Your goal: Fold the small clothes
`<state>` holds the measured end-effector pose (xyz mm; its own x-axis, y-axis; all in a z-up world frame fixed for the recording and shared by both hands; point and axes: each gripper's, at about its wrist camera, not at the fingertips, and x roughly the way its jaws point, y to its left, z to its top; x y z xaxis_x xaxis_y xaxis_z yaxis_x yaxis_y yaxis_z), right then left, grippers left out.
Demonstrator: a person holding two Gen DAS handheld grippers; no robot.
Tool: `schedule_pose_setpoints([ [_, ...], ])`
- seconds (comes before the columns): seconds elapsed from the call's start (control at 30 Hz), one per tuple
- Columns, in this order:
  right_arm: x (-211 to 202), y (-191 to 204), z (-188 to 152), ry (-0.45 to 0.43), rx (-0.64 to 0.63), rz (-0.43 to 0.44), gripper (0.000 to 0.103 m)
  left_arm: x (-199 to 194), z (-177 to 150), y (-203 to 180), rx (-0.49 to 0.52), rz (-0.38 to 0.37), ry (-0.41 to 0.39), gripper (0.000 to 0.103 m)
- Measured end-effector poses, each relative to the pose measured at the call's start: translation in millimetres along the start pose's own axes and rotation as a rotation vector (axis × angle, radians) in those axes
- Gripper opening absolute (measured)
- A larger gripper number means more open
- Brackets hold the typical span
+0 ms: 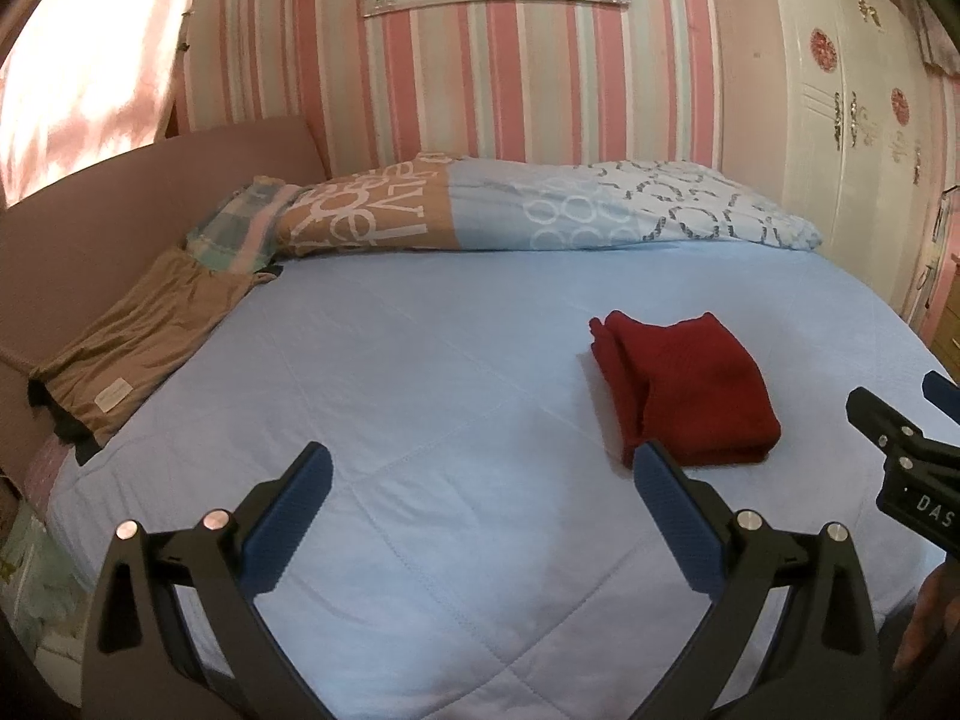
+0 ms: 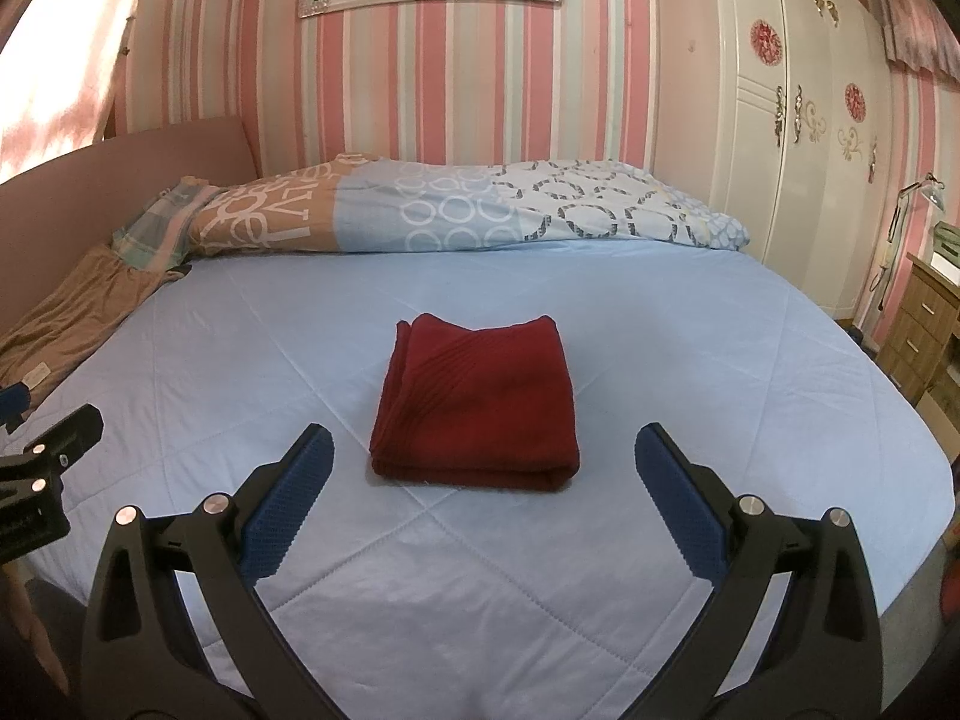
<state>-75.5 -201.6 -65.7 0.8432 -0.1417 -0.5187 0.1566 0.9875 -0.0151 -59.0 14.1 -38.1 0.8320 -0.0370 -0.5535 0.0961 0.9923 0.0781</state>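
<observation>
A dark red garment [image 2: 477, 402] lies folded into a neat rectangle on the light blue bed cover [image 2: 690, 360]. It also shows in the left wrist view [image 1: 687, 387], to the right of the left fingers. My right gripper [image 2: 483, 450] is open and empty, held just in front of the garment's near edge, apart from it. My left gripper [image 1: 483, 468] is open and empty over bare cover, left of the garment. Each gripper shows at the edge of the other's view: the right one [image 1: 900, 450], the left one [image 2: 48, 456].
A brown garment [image 1: 144, 336] lies at the bed's left edge by the pink headboard [image 1: 90, 222]. A patterned quilt [image 1: 540, 204] lies across the far side. A white wardrobe [image 2: 798, 120] and a wooden drawer unit [image 2: 918, 324] stand at the right.
</observation>
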Motion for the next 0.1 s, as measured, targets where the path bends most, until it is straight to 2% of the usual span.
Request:
schedule_pose_setpoints([
  [0.1,-0.7,0.5,0.0,-0.002,0.003,0.001,0.1,-2.2,0.3,-0.8,0.001,0.004,-0.009,0.101],
])
